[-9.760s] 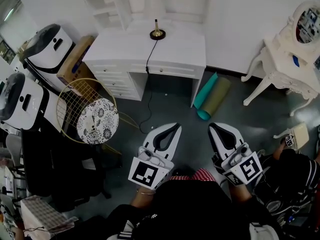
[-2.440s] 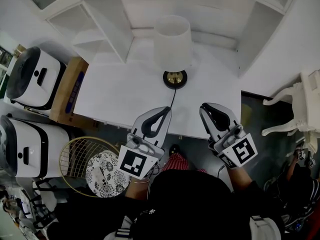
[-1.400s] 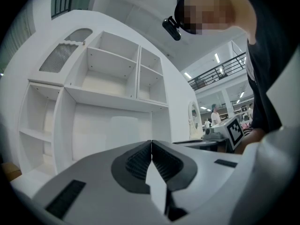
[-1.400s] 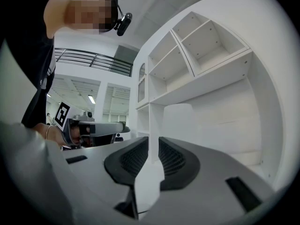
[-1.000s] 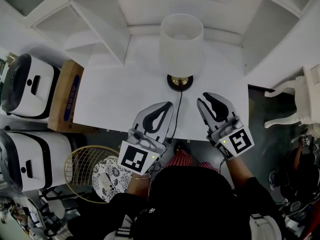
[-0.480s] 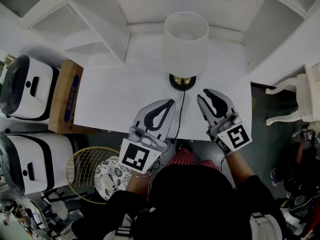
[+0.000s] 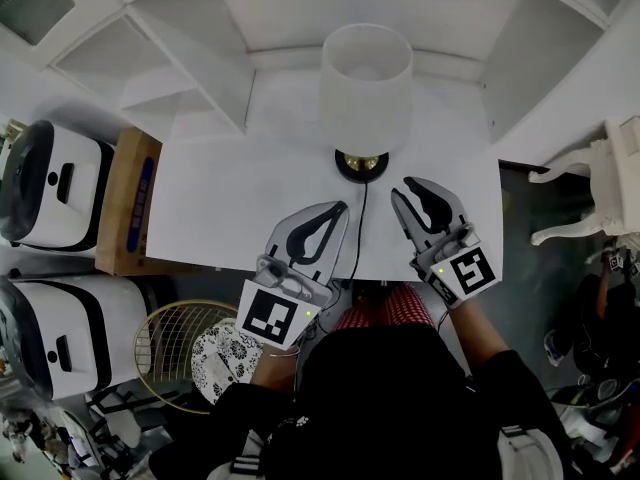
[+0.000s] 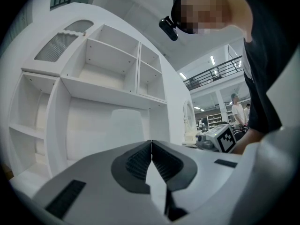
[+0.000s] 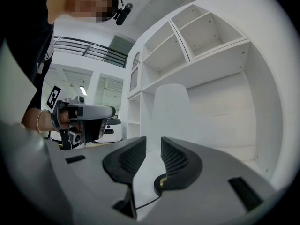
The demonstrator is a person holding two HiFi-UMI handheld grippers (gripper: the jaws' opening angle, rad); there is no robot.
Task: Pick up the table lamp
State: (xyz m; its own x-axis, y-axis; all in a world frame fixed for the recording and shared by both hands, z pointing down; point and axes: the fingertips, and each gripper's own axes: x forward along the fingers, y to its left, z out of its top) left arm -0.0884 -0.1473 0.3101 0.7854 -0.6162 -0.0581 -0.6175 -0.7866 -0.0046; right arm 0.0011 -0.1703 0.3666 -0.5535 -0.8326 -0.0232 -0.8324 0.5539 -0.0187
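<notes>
The table lamp has a white shade and a black and gold base. It stands upright on the white desk, and its black cord runs to the front edge. My left gripper is shut and empty, hovering left of the cord, short of the base. My right gripper is open just right of the base; its jaws have just been opening, with nothing between them. In the right gripper view the shade and base lie beyond the parted jaws. The left gripper view shows jaws pressed together.
A white shelf unit rises from the back of the desk around the lamp. Left of the desk sit a cardboard box and two white appliances. A round wire basket is near my left side. A white dressing table stands at right.
Since the earliest frame I have come from across the room up to the desk. Over the last second the right gripper has edged slightly nearer the lamp base; the left has stayed put.
</notes>
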